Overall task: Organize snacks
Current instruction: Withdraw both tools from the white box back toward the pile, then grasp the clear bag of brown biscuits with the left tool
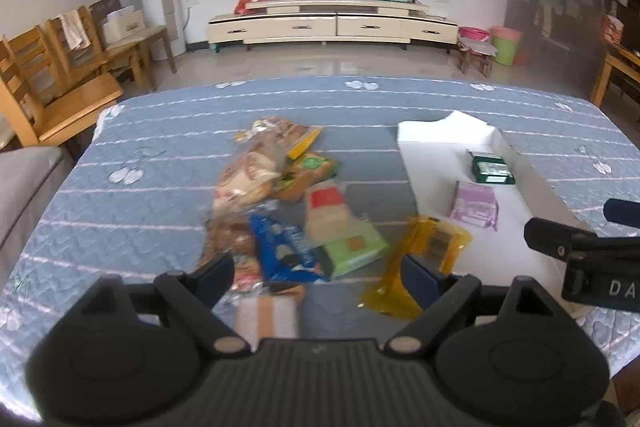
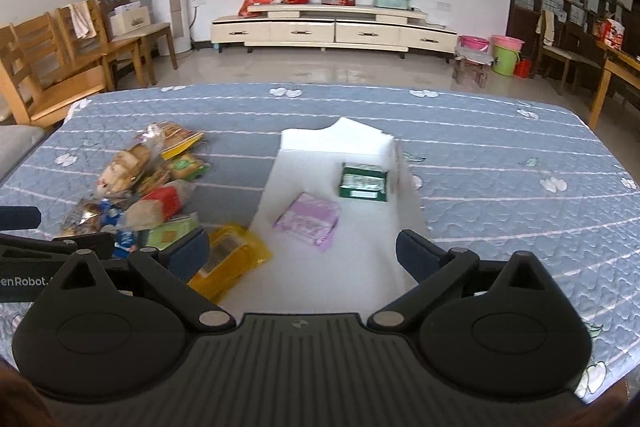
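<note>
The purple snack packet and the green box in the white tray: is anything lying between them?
No. In the right wrist view, only bare white tray floor separates the purple snack packet from the green box.

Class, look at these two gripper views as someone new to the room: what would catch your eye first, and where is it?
First, the heap of snack packets on the blue quilted tablecloth, left of the white tray. Next, the tray's contents: a purple packet near its middle and a green box further back. A yellow packet overlaps the tray's left edge, by the open right gripper.
</note>
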A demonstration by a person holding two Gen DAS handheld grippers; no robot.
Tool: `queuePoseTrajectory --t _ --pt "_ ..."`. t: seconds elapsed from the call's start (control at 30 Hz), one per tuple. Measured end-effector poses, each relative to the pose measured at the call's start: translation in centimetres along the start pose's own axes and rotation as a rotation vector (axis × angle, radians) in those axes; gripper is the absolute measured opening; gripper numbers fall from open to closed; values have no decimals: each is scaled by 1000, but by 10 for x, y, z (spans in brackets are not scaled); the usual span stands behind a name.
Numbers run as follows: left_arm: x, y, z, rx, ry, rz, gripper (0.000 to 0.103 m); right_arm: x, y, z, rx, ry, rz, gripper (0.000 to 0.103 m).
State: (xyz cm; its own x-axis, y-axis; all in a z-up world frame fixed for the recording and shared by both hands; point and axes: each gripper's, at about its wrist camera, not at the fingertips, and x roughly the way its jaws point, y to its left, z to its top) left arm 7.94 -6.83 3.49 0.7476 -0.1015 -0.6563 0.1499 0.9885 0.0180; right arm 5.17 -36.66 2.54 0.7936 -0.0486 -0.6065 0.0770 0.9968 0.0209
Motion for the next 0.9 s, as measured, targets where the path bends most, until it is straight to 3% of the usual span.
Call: queuePoseTrajectory --t 0.57,0.9 --pt "-11 45 -17 -33 -2 42 90 16 49 -13 -65 32 95 103" --pt "10 91 -33 -117 51 105 91 37 31 -27 -7 82 83 103"
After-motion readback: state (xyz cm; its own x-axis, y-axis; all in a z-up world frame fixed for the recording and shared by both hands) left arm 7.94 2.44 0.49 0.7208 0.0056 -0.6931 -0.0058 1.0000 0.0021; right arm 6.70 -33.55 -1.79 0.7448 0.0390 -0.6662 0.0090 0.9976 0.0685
